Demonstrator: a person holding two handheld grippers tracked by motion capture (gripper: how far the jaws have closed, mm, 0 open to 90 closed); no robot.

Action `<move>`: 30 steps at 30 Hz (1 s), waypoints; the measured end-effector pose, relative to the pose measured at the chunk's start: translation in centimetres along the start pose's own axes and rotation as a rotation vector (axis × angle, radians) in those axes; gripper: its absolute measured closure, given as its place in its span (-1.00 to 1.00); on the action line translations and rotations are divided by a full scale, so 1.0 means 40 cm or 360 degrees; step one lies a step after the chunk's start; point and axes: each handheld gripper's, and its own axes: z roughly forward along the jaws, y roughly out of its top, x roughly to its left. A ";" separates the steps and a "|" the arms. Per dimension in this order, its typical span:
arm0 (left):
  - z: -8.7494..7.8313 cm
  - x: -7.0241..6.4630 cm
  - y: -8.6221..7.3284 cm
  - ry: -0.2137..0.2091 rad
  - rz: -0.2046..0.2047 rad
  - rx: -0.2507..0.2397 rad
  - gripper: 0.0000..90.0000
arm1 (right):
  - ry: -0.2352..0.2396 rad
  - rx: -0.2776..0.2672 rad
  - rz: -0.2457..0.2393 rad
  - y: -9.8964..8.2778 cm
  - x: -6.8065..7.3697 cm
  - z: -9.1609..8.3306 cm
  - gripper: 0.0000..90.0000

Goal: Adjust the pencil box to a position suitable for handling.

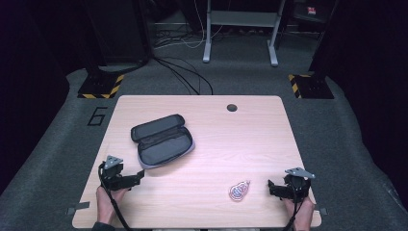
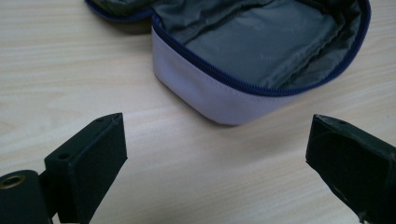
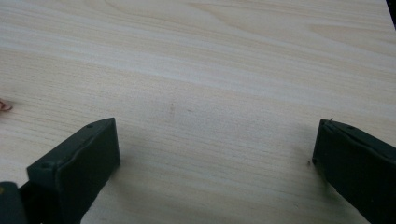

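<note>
Left gripper (image 1: 140,176), lower left of high view: jaws spread, empty. Right gripper (image 1: 272,187), lower right: spread, empty. Open pouch (image 1: 162,140), left of centre. Pink charm (image 1: 239,190), beside right gripper.

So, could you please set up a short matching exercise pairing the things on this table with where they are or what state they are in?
Things:
1. zip pouch
2. small pink packet
3. left tongs
4. round hole in the tabletop

Places or states:
A. near the table's far edge
B. lying open, grey lining showing
C. on the table just left of the right tongs
D. open, just short of the pouch's near end

Pairs: 1-B, 2-C, 3-D, 4-A
</note>
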 end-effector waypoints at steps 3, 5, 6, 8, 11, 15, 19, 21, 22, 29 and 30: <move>0.002 0.007 0.019 -0.0001 -0.0013 0.0003 -0.91 | -0.0002 0.0000 0.0011 0.000 0.000 0.000 -1.00; 0.005 0.008 0.027 0.0015 -0.0018 -0.0009 -0.96 | -0.0001 0.0003 0.0016 0.000 0.001 0.000 -1.00; 0.005 0.008 0.027 0.0015 -0.0018 -0.0009 -0.96 | -0.0001 0.0003 0.0016 0.000 0.001 0.000 -1.00; 0.006 0.011 0.038 0.0008 -0.0020 -0.0002 -0.96 | -0.0002 0.0001 -0.0001 0.000 0.000 0.000 -1.00; 0.014 0.013 0.051 0.0011 -0.0026 0.0001 -0.97 | 0.0000 0.0001 0.0000 0.000 0.000 0.000 -1.00; 0.029 0.013 0.063 0.0013 -0.0029 0.0004 -0.97 | -0.0002 0.0001 -0.0001 0.000 0.000 0.000 -0.99; 0.046 0.016 0.089 -0.0003 -0.0016 0.0048 -0.99 | -0.0013 -0.0016 -0.0007 -0.001 0.003 -0.002 -0.98; 0.057 0.014 0.095 0.0006 -0.0028 0.0040 -0.99 | -0.0014 -0.0020 -0.0009 -0.001 0.003 0.000 -0.98; 0.057 0.014 0.095 0.0006 -0.0028 0.0040 -0.99 | -0.0014 -0.0013 -0.0005 0.000 0.003 -0.001 -0.98; 0.093 0.028 0.115 -0.0010 -0.0042 0.0102 -0.99 | 0.0006 -0.0006 0.0008 0.000 -0.001 0.000 -0.97; 0.099 0.028 0.115 -0.0001 -0.0044 0.0105 -0.99 | 0.0006 -0.0005 0.0008 0.000 -0.001 0.000 -0.97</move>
